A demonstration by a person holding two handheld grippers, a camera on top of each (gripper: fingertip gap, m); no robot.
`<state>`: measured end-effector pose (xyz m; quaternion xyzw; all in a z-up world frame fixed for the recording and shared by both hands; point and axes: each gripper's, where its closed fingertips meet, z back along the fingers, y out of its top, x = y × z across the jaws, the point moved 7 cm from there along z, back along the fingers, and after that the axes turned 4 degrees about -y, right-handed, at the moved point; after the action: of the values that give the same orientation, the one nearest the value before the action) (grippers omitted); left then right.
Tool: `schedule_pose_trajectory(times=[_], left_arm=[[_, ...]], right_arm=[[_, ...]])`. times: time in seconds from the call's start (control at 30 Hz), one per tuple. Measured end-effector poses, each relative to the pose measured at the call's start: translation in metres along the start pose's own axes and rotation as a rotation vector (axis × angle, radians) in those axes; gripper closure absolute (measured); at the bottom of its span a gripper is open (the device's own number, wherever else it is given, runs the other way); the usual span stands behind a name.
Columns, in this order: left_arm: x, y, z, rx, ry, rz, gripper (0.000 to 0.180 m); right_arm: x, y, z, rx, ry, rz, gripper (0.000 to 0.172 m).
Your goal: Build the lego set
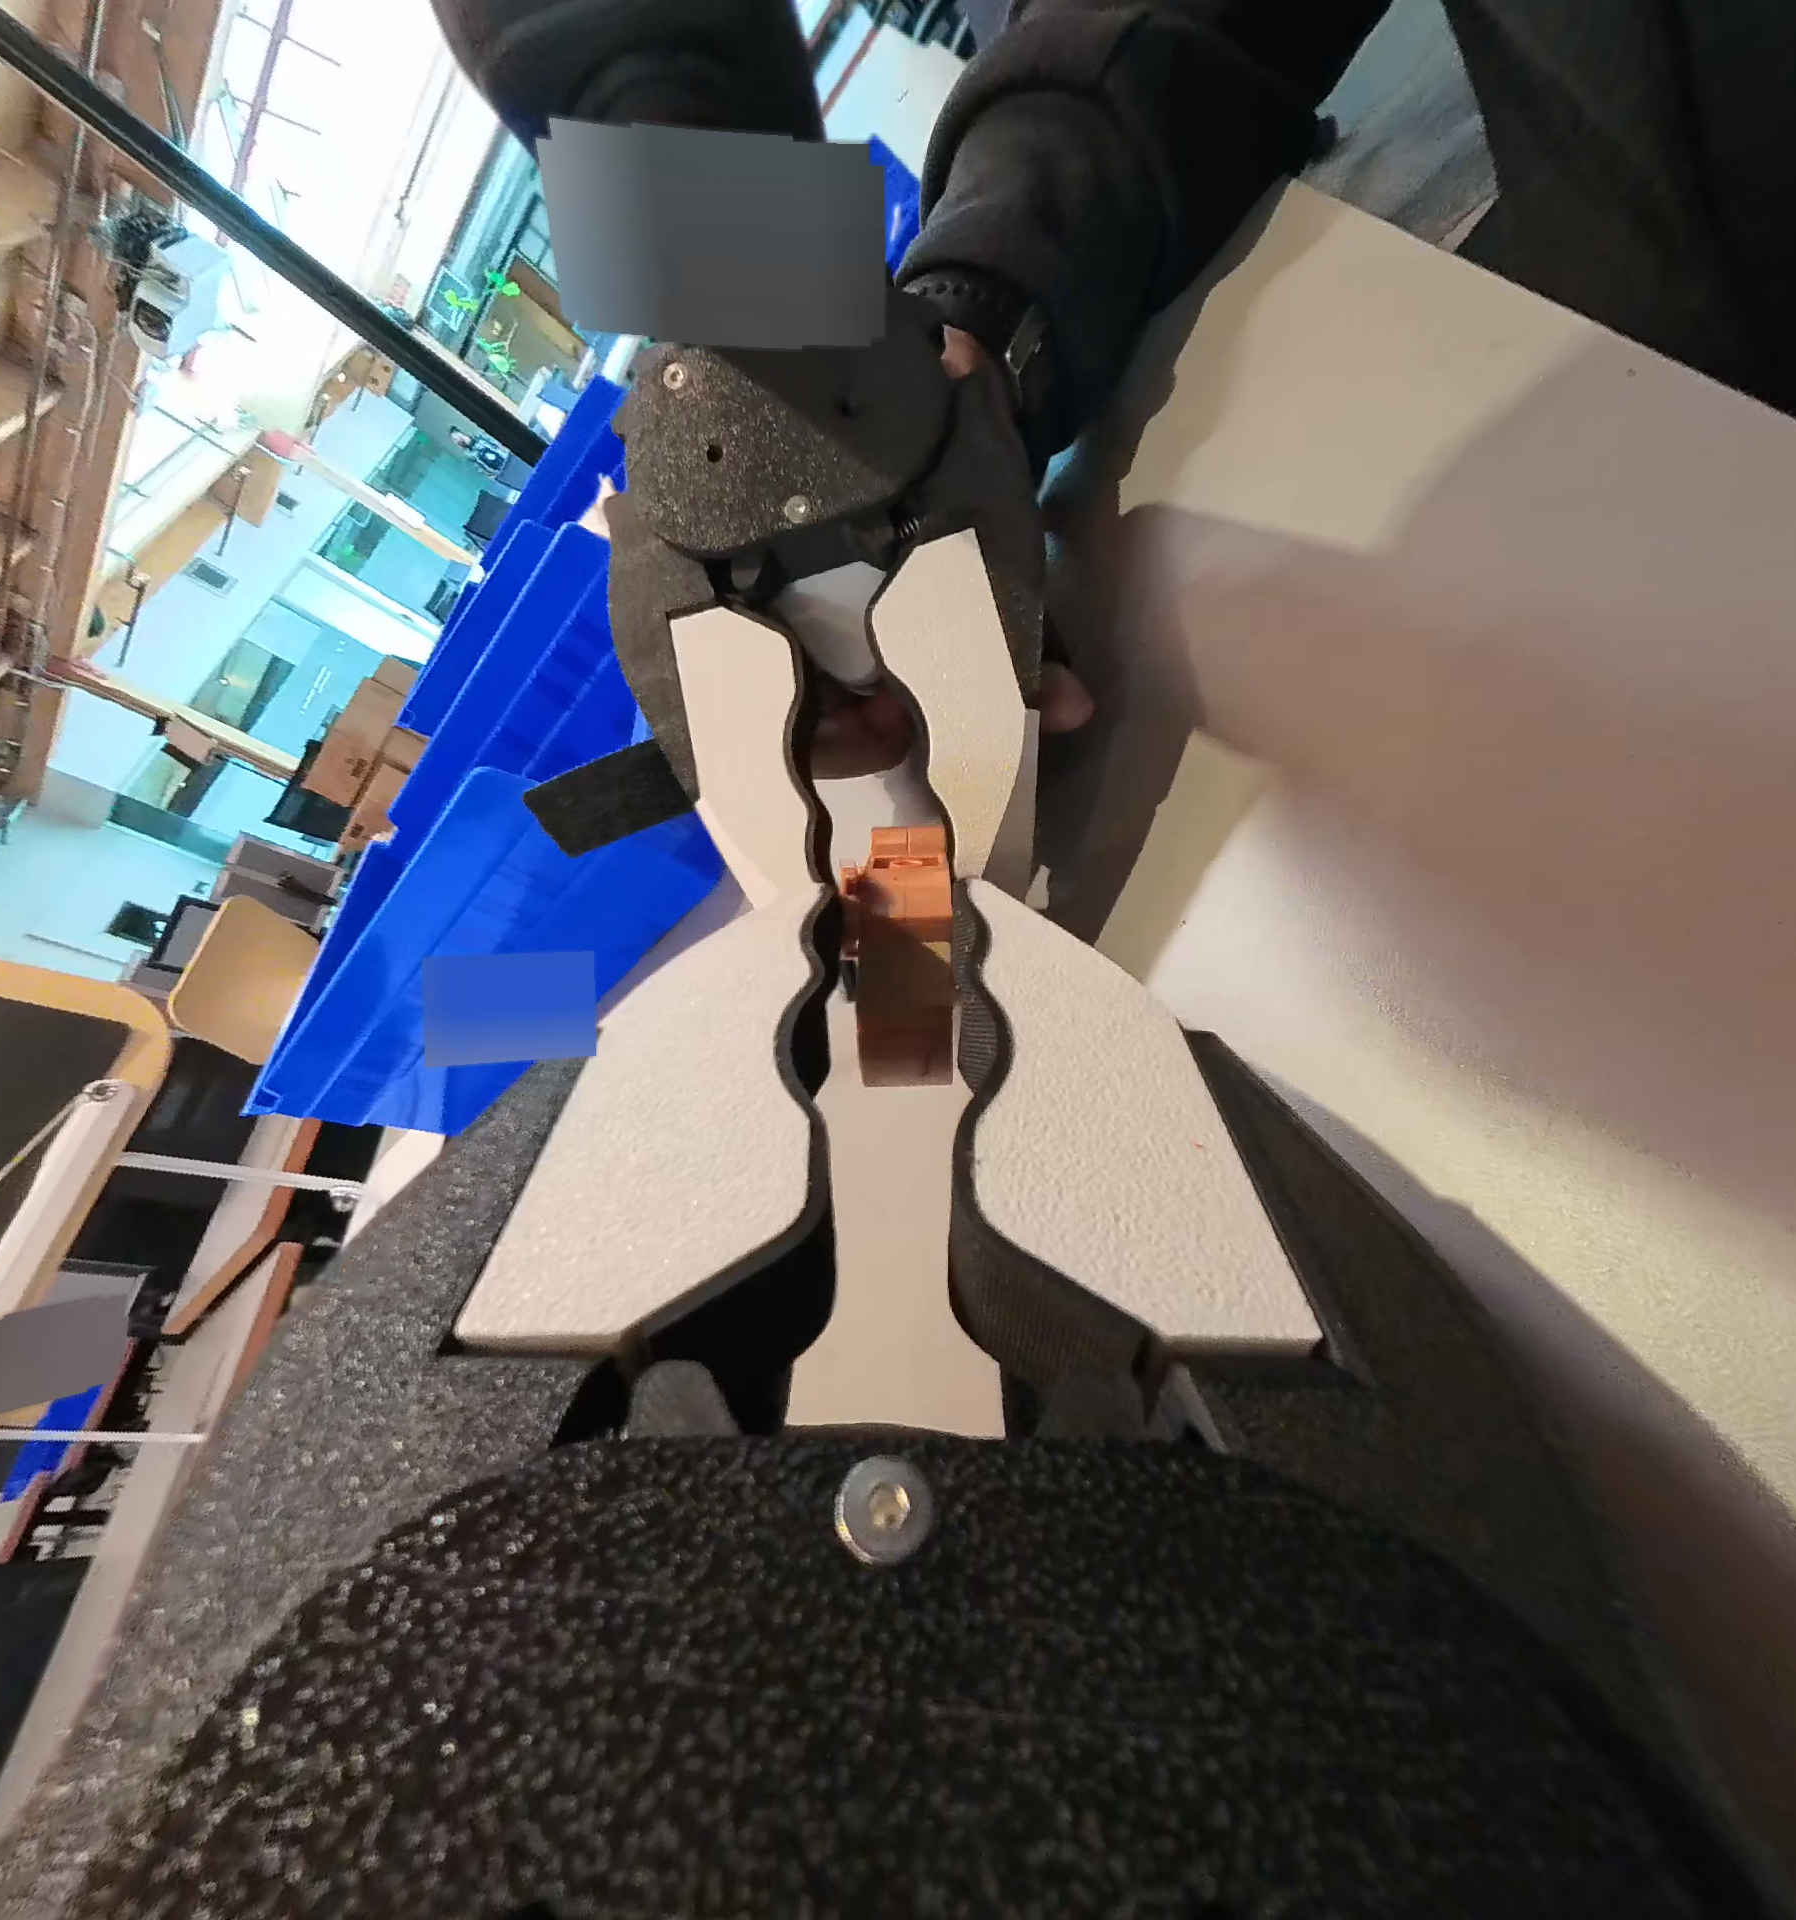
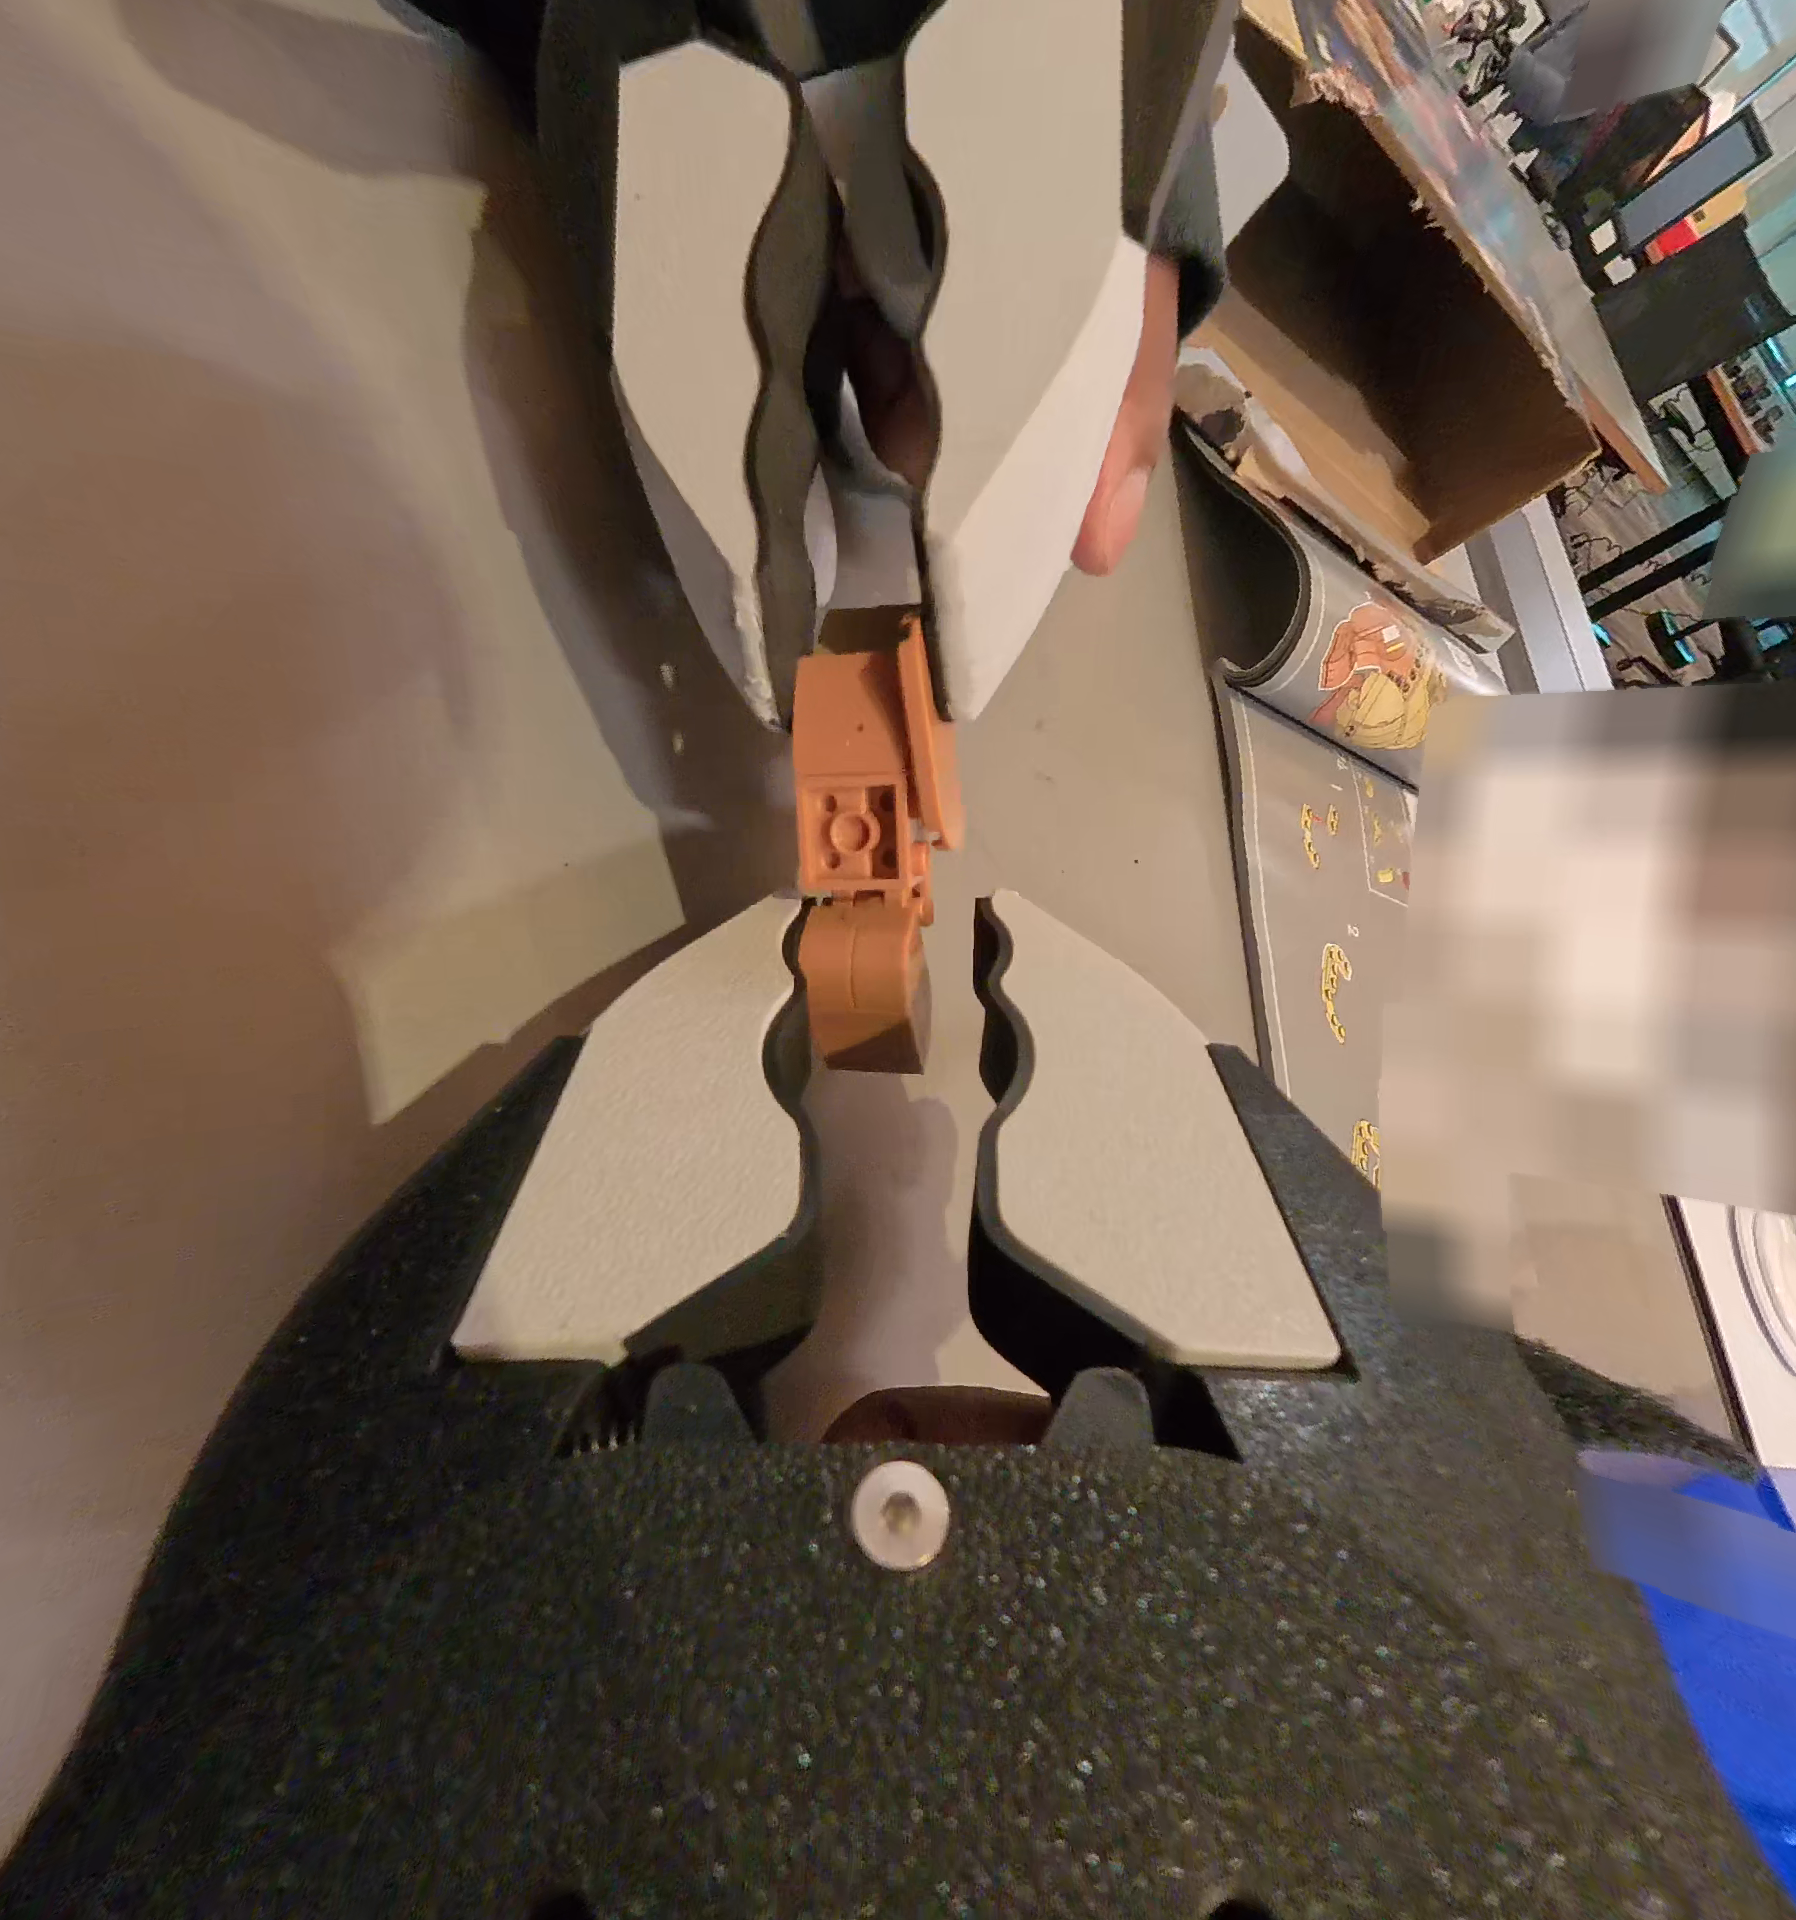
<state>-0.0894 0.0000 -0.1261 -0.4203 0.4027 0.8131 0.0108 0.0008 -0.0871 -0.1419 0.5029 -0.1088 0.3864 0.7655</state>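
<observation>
Both grippers meet nose to nose above a pale table [image 1: 1496,727], with one orange brick assembly [image 2: 858,821] spanning the gap between them.

Left gripper [image 1: 894,987]: its jaws are closed on the near end of the orange brick assembly [image 1: 899,977]. The right-hand pad lies flat against the brick. On the left-hand side a dark sliver shows beside the main block, though a small stepped part of the assembly sits there, so contact on that side is hard to make out in the left wrist view. The right wrist view shows the same gripper from the front, with the brick's far end pinched between its two tips.

Right gripper [image 2: 883,977]: jaws apart. The rounded end of the assembly rests against one finger [image 2: 769,997], and clear table surface shows between the brick and the other pad (so this gripper is not clamped on it).

Surroundings: blue bins [image 1: 520,831] stand behind the far gripper in the left wrist view. A printed grey booklet [image 2: 1320,935] lies on the table beside the right gripper, partly covered by a blurred patch, with a torn cardboard box [image 2: 1393,364] beyond it. The person's gloved hand [image 1: 1029,260] is cut off by the frame's upper edge.
</observation>
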Motion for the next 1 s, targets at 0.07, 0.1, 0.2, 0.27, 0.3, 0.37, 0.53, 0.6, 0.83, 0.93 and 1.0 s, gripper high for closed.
schedule_pose_trajectory(times=[0.07, 0.1, 0.2, 0.27, 0.3, 0.37, 0.53, 0.6, 0.83, 0.93, 1.0], left_arm=[[0.001, -0.001, 0.000, -0.015, 0.006, -0.018, 0.160], [0.001, -0.001, 0.000, -0.020, 0.008, -0.027, 0.160], [0.002, -0.002, -0.001, -0.030, 0.010, -0.046, 0.160], [0.003, -0.001, -0.001, -0.035, 0.013, -0.063, 0.160], [0.004, -0.001, -0.001, -0.038, 0.014, -0.074, 0.160], [0.005, 0.000, -0.001, -0.045, 0.019, -0.103, 0.160], [0.009, 0.000, -0.002, -0.081, 0.025, -0.200, 0.160], [0.011, -0.001, -0.003, -0.094, 0.016, -0.225, 0.160], [0.021, -0.006, -0.007, -0.127, -0.053, -0.268, 0.160], [0.023, -0.006, -0.008, -0.122, -0.070, -0.269, 0.160], [0.024, -0.006, -0.008, -0.117, -0.077, -0.265, 0.160]], right_arm=[[0.000, 0.000, 0.000, -0.001, 0.005, -0.001, 0.143], [0.000, 0.000, 0.000, -0.004, 0.009, -0.004, 0.143], [0.000, -0.001, 0.001, -0.010, 0.025, -0.014, 0.143], [0.000, -0.001, 0.002, -0.012, 0.036, -0.018, 0.143], [0.000, -0.001, 0.002, -0.013, 0.041, -0.019, 0.143], [-0.001, -0.002, 0.003, -0.012, 0.052, -0.022, 0.143], [-0.003, -0.003, 0.007, 0.000, 0.128, -0.027, 0.142], [-0.004, -0.004, 0.009, 0.004, 0.166, -0.029, 0.142], [-0.004, -0.011, 0.017, -0.018, 0.281, -0.034, 0.139], [-0.004, -0.010, 0.016, -0.007, 0.299, -0.080, 0.134], [-0.004, -0.008, 0.014, -0.006, 0.298, -0.092, 0.130]])
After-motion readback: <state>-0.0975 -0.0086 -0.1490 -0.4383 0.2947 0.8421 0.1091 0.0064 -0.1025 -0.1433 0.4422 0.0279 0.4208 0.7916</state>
